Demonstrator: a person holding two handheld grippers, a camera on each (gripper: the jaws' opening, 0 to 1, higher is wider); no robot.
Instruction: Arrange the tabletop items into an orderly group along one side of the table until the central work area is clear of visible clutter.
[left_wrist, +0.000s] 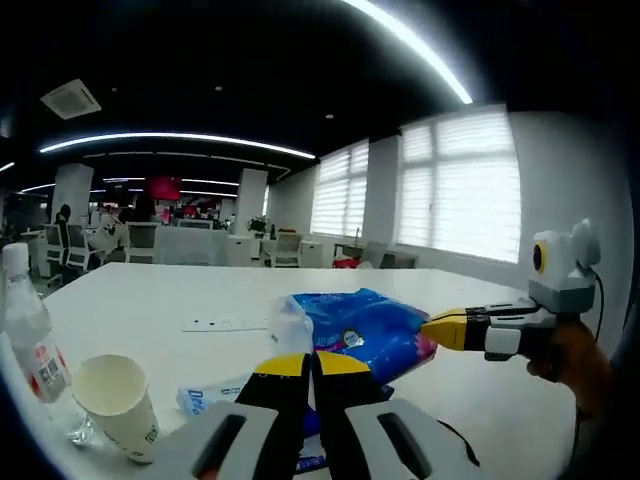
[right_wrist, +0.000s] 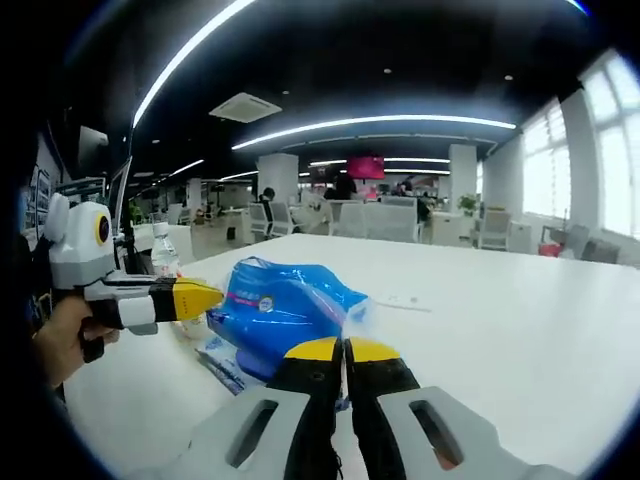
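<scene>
Left gripper (left_wrist: 312, 366): jaws stood together, yellow tips meeting, nothing visibly between them; it hung low over the bench just short of the blue pack, likely poised to push or pinch it.
Right gripper (right_wrist: 345, 352): jaws likewise closed tip to tip, empty as far as could be seen, aimed at the pack from the opposite side. In the left gripper view it came in from the right with its tip at the pack's edge.
Pack (left_wrist: 365, 332): a soft blue plastic pack lay near the middle of the bench between the two grippers; a clear twisted end stuck up at one side. Whether either tip touched it could not be told.
Packet (left_wrist: 208, 397): a small flat white-and-blue packet lay just beside the pack, partly under it.
Cup (left_wrist: 117, 402): a paper cup stood tilted near the bench edge, beside the bottle.
Bottle (left_wrist: 32, 346): a clear water bottle with a red label stood upright at the edge, already off to one side.
Strip (left_wrist: 225, 324): a flat white strip lay farther back, apart from the rest.
Bench (left_wrist: 160, 295): white, mostly bare.
Judgement: pack and packet remained central; gathering toward the bottle and cup seemed the sensible side.
</scene>
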